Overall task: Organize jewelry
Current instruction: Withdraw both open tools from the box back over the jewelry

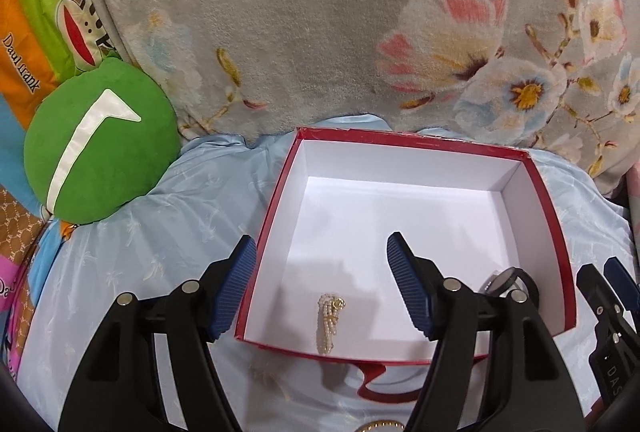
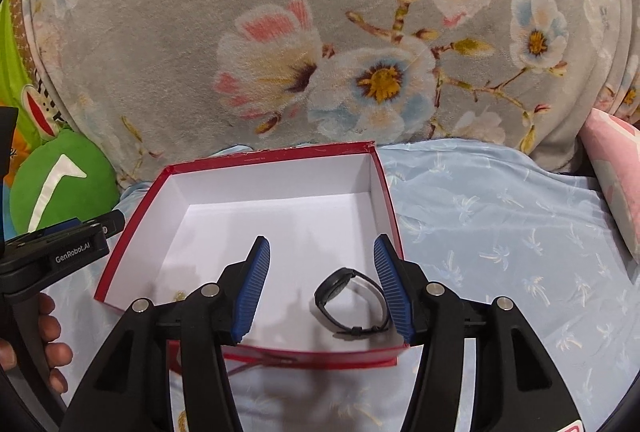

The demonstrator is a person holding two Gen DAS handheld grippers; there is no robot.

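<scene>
Red box (image 1: 552, 232) sat open on the blue bedsheet (image 1: 160, 232). Pearl bracelet (image 1: 329, 324) lay inside at the near wall; black watch (image 2: 352, 302) lay inside toward the right corner. Left gripper (image 1: 322, 292) hovered over the near-left rim, fingers spread wide, holding nothing. Right gripper (image 2: 322, 290) the same, empty, straddling the watch. Judged: both pieces just deposited. A gold-rimmed piece (image 1: 382, 426) showed at the left view's bottom edge; the next move likely calls for fetching it.

Blue bedsheet (image 2: 500, 232) — red box (image 2: 384, 176), green cushion (image 1: 100, 144)
</scene>
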